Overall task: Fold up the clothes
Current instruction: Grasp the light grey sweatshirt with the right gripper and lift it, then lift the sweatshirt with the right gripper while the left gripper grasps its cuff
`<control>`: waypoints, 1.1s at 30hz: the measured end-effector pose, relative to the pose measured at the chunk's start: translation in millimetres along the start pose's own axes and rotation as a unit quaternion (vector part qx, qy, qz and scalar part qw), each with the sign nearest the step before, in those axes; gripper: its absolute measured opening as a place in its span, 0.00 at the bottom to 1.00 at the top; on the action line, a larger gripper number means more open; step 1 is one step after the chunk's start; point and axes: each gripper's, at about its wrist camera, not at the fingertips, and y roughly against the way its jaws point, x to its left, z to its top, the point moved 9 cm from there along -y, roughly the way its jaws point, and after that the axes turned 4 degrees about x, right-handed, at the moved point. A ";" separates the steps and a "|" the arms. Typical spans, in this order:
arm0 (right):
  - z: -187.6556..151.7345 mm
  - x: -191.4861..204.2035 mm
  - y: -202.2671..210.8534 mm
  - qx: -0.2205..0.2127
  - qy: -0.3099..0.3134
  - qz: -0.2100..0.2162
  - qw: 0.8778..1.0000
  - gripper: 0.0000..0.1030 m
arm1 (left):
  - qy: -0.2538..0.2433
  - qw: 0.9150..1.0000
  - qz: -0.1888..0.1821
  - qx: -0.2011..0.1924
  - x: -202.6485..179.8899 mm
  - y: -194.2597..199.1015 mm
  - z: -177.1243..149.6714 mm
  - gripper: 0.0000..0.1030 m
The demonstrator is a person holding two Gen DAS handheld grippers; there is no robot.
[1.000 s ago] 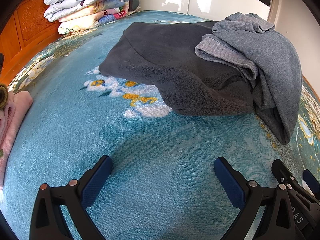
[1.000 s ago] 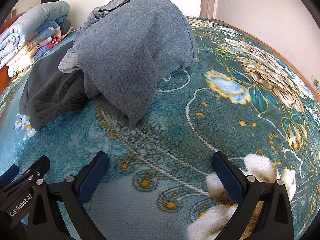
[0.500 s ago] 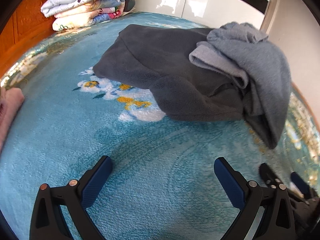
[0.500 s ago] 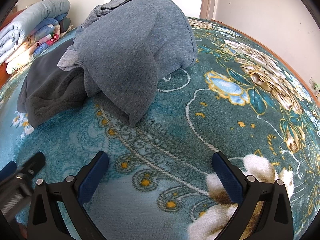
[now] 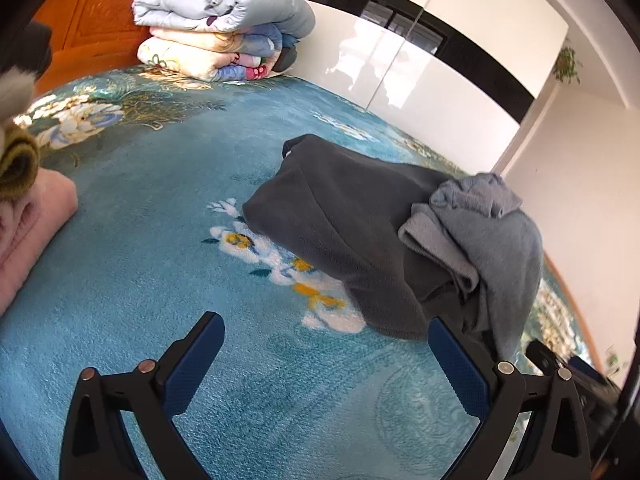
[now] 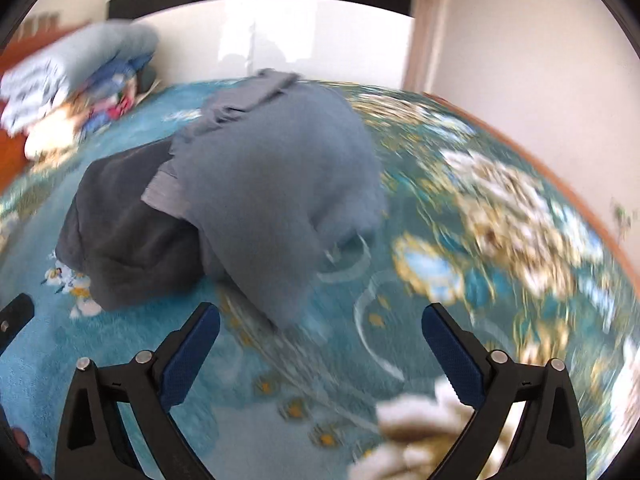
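Ahead of both grippers on the bed point(image 5: 132, 280), the clothes sit in a heap. Left gripper point(image 5: 326, 354): fingers apart, empty, short of the dark fleece point(image 5: 340, 220). Right gripper point(image 6: 320, 346): fingers apart, empty, nearer the grey sweatshirt point(image 6: 272, 184), whose low edge hangs just beyond them. The sweatshirt lies on the fleece's right end. Beyond the fleece, folded quilts point(image 5: 220, 20) are stacked.

Folded quilts point(image 5: 224, 20) stacked against wooden headboard point(image 5: 92, 24).
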 end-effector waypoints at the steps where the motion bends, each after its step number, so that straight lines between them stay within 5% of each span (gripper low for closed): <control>1: 10.2 11.0 -3.4 0.003 0.018 0.007 1.000 0.83 | 0.003 1.000 0.000 0.004 2.0 -0.7 1.6 1.00; 5: 37.8 47.7 -28.4 0.013 0.071 -0.004 0.997 0.58 | -0.012 1.000 0.020 0.011 9.8 -3.3 5.2 1.00; 11: 74.3 96.2 -68.4 0.030 0.137 -0.037 0.989 0.56 | -0.017 1.000 0.020 0.009 10.3 -3.8 3.2 1.00; 12: 75.9 94.8 -75.1 0.037 0.136 -0.054 0.989 0.46 | -0.019 1.000 0.021 0.012 10.6 -5.3 2.1 1.00; 13: 78.0 90.2 -79.1 0.040 0.127 -0.069 0.989 0.21 | -0.021 0.999 0.023 0.016 11.1 -6.8 1.0 1.00; 15: 85.0 72.4 -72.7 0.035 0.073 -0.050 0.995 0.15 | -0.022 0.999 0.024 0.022 12.2 -9.5 -0.8 1.00; 17: 92.1 50.0 -55.7 0.029 0.023 -0.017 0.999 0.12 | -0.017 0.999 0.019 0.025 12.7 -10.7 -1.5 1.00; 22: 106.2 -17.8 10.6 -0.027 -0.030 -0.029 0.999 0.11 | -0.032 0.999 0.013 0.020 3.6 -9.5 -2.9 1.00; 33: 68.4 -142.2 152.4 -0.095 -0.135 -0.002 0.986 0.10 | -0.097 0.995 -0.016 0.005 -35.9 -1.0 -13.5 1.00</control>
